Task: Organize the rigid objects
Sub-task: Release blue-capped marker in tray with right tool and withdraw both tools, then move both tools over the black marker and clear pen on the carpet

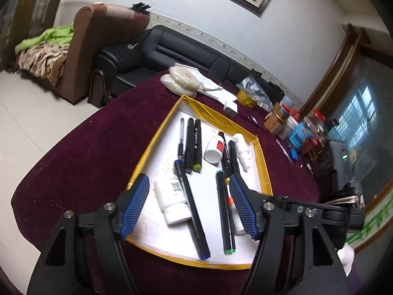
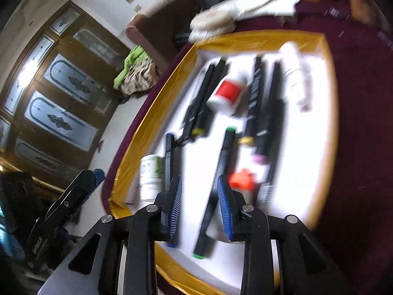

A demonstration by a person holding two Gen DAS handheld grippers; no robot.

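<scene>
Markers, pens and small bottles lie scattered on the white sheet (image 1: 216, 184) with its yellow tape border, spread on a maroon-covered table (image 1: 81, 162).

From the left wrist view, the left gripper (image 1: 189, 201) hovers above the near part of the sheet with its jaws spread wide and nothing between the pads. Below the gap lie a white bottle (image 1: 172, 201), the blue-capped marker (image 1: 191, 209) resting against and partly over that bottle, and the green-capped marker (image 1: 224, 211). The risk here is a crowded grab: closing at this spot could catch the bottle and the blue-capped marker together, or roll the marker off the bottle. Farther back, two black markers (image 1: 192, 145) sit side by side next to a thin pen (image 1: 181, 137), and a red-labelled bottle (image 1: 214, 150) lies near two more markers, so a nudge could disturb whatever order exists there.

From the right wrist view, which is blurred, the right gripper (image 2: 200, 206) stands partly open, and the green-capped marker (image 2: 216, 191) runs slantwise through the gap; I judge the pads are not pressing it. An orange-capped item (image 2: 242, 182) lies just beside the right-hand finger (image 2: 224, 206). That finger could knock this item, or the slanted marker could pivot and slide toward the sheet's near edge.
</scene>
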